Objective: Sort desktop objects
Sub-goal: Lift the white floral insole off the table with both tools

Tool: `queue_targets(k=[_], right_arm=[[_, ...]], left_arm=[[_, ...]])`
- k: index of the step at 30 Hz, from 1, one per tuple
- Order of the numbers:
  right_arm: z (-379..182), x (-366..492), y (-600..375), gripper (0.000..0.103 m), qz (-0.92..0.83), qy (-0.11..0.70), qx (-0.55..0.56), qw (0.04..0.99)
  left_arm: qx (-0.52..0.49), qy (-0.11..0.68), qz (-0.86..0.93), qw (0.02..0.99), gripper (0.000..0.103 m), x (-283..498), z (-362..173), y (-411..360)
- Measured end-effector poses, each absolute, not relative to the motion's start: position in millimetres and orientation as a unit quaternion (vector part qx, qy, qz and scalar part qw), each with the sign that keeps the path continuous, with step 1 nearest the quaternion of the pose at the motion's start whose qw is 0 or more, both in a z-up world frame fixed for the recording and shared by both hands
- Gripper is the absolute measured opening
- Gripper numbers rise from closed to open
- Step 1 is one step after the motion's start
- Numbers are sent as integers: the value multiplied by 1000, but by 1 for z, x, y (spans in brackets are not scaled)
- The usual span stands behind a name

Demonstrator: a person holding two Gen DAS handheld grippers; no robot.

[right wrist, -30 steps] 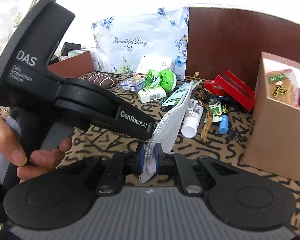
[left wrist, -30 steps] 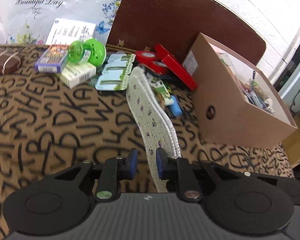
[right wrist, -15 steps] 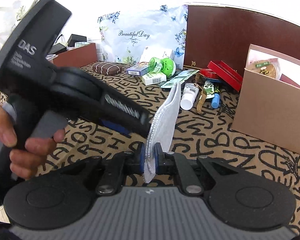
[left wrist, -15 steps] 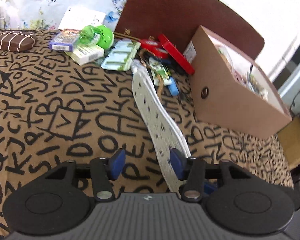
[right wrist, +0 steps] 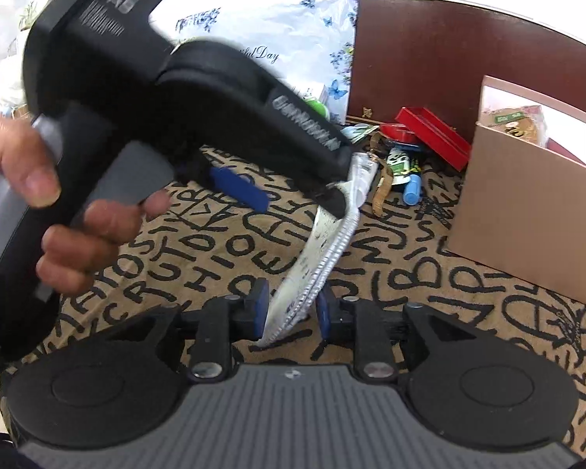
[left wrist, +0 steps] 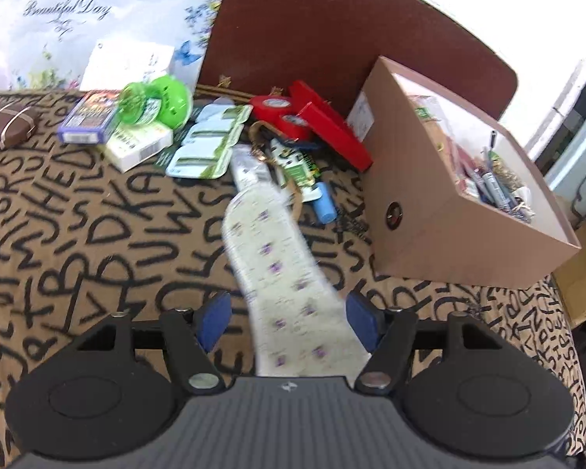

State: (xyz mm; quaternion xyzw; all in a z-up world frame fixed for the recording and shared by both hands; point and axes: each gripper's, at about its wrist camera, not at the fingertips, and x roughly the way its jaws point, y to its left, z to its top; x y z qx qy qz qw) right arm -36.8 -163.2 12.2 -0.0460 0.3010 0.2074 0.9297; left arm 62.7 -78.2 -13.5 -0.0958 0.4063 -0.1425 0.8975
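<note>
While left gripper (left wrist: 289,316) gapes wide around insole (left wrist: 281,273) — right gripper (right wrist: 291,306) part-open, insole between pads.

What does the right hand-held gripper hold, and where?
Cannot be told: the insole sits between the fingers of the right hand-held gripper, but contact is unclear.

Two wrist fisheyes, close above the table
Both face the brown cardboard box (left wrist: 441,211) (right wrist: 527,211) and share the letter-patterned tan tablecloth (left wrist: 78,215) (right wrist: 429,273).

Tabletop (left wrist: 78,234): tan cloth cover with black letter print. Rear edge: dark brown panel (left wrist: 332,31), upright, beside floral "Beautiful Day" bag (left wrist: 78,11).
</note>
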Motion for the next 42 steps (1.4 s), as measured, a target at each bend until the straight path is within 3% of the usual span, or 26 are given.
queue_targets(k=[8, 15, 18, 19, 22, 28, 29, 31, 42], right_arm=[[9, -28, -155, 24, 210, 301, -60, 928], [9, -34, -131, 24, 221, 274, -148, 924], [10, -35, -127, 24, 232, 268, -152, 923], [9, -34, -126, 24, 233, 268, -151, 922], [8, -31, -126, 24, 231, 276, -146, 921], [3, -23, -126, 24, 228, 294, -120, 920], [3, -21, -126, 22, 226, 298, -115, 920], [2, -22, -129, 10, 225, 305, -101, 920], [29, -48, -153, 8, 214, 263, -58, 939]], left_arm=[[-85, 433, -141, 886, 75, 79, -23, -83], [-78, 441, -154, 881, 75, 81, -24, -85], [-78, 446, -157, 878, 64, 83, -29, -79], [-80, 449, -150, 877, 53, 84, -30, -77], [-91, 459, -146, 872, 37, 86, -35, -71], [-82, 463, -127, 874, 38, 87, -40, -70], [-82, 464, -125, 873, 34, 87, -41, -69], [-85, 461, -123, 875, 19, 83, -40, -68], [-81, 411, -142, 897, 16, 65, 4, -85]])
